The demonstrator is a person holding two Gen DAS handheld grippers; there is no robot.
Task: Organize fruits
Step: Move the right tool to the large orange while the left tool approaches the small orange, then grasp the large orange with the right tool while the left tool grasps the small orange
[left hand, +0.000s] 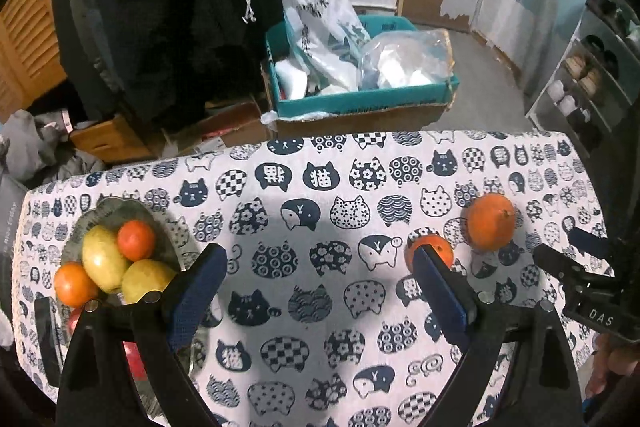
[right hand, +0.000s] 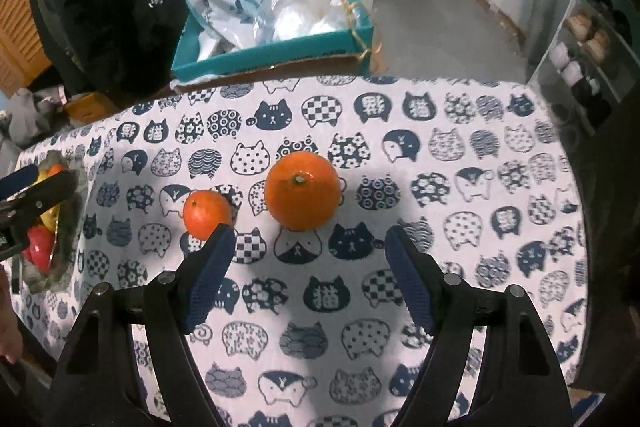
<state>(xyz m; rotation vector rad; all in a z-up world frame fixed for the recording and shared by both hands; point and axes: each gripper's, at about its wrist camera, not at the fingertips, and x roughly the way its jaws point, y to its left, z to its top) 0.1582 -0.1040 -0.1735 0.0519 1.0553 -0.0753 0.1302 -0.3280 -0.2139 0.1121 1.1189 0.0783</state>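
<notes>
A large orange (right hand: 302, 191) and a smaller orange (right hand: 206, 213) lie on the cat-print tablecloth (right hand: 480, 227). My right gripper (right hand: 309, 238) hovers open just short of the large orange, with nothing between its fingers; its left fingertip is next to the small orange. A glass dish (left hand: 102, 207) at the table's left holds oranges, yellow fruits and something red. My left gripper (left hand: 318, 261) is open over bare cloth between the dish and the small orange (left hand: 438, 247), which its right finger partly hides. The large orange (left hand: 490, 221) lies beyond, near the right gripper (left hand: 560, 249).
Past the table's far edge stands a teal cardboard box (left hand: 360, 101) full of plastic bags. A dark coat (left hand: 160, 7) hangs at the back left. A shoe rack (left hand: 580, 87) stands at the right. A hand (left hand: 608, 367) shows at the lower right.
</notes>
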